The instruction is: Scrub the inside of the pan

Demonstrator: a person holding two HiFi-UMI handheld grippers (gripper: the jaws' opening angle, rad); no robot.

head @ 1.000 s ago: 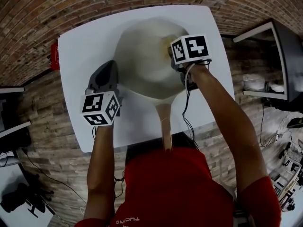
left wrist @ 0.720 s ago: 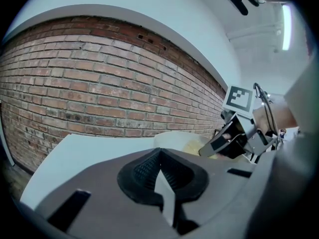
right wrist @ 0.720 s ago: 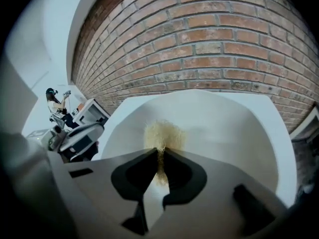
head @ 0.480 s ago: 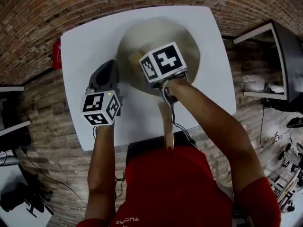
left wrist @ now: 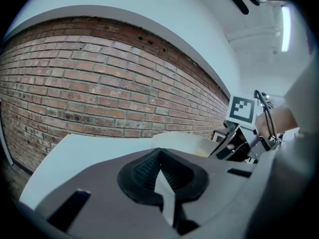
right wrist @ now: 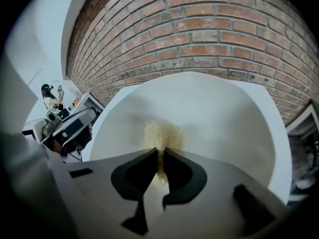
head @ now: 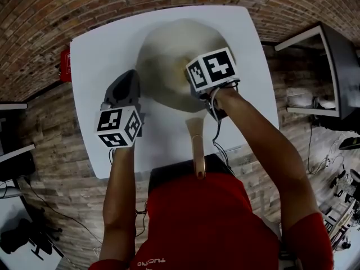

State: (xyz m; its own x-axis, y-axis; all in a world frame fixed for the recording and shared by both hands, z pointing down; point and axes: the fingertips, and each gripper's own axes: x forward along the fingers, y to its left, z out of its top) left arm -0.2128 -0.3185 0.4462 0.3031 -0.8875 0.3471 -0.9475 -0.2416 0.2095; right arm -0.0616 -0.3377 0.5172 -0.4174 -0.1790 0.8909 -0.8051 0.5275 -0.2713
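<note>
On the white square table (head: 95,55) with rounded corners, toward its far edge, sits the cream round pan (head: 163,61). Its tan wooden handle (head: 196,145) points past the near edge towards the person. Both bare forearms reach forward from red sleeves. The right arm angles inward, so the right gripper (head: 191,75) dips over the pan's near right rim. The left arm runs straight, with the left gripper (head: 128,83) low over the table, just beside the pan's left rim. The head view does not show how either pair of jaws stands. The right gripper view shows its jaws nipped narrowly on a pale yellow fibrous scrubber (right wrist: 161,133) that lies against the pan's inner surface. The left gripper view shows its jaws closed together, nothing between them.
</note>
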